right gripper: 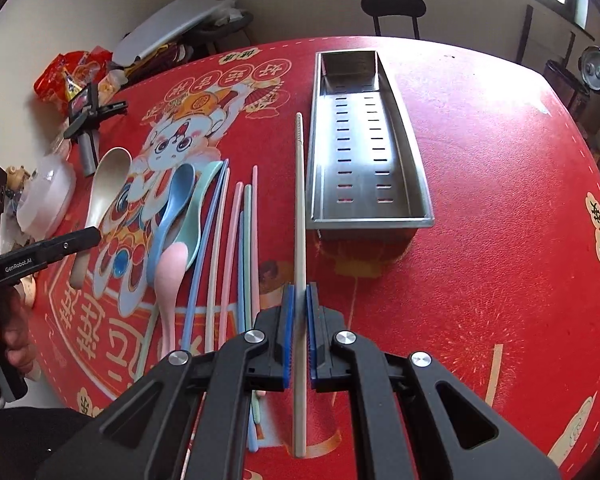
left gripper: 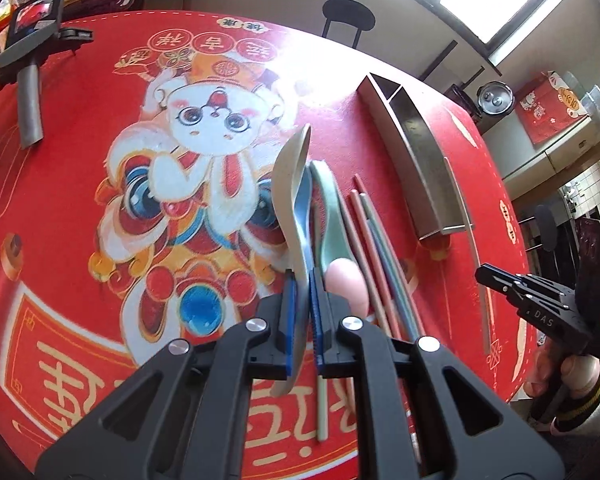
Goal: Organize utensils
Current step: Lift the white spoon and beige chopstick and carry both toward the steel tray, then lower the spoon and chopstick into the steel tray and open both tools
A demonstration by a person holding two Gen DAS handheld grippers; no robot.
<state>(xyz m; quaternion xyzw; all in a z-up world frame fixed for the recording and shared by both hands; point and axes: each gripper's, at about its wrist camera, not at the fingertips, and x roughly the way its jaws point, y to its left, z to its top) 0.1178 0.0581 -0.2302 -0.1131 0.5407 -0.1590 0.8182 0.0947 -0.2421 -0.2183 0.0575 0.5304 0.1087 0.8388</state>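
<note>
Left gripper (left gripper: 303, 316) is clamped on the handle of a beige plastic spoon (left gripper: 290, 184), lifted off the red printed table mat (left gripper: 80, 208) with its long axis along the fingers and its bowl pointing away, tilted on edge. Right gripper (right gripper: 299, 320) is closed on a long cream chopstick (right gripper: 299, 216), which points straight ahead. It runs just left of the perforated stainless steel tray (right gripper: 404, 152), parallel to it; the pastel spoons (right gripper: 176, 216) and chopsticks (right gripper: 236, 236) lie further left.

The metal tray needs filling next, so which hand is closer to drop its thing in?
Probably right. The right gripper holds the cream chopstick right beside the metal tray; the left gripper's beige spoon sits farther away.
</note>
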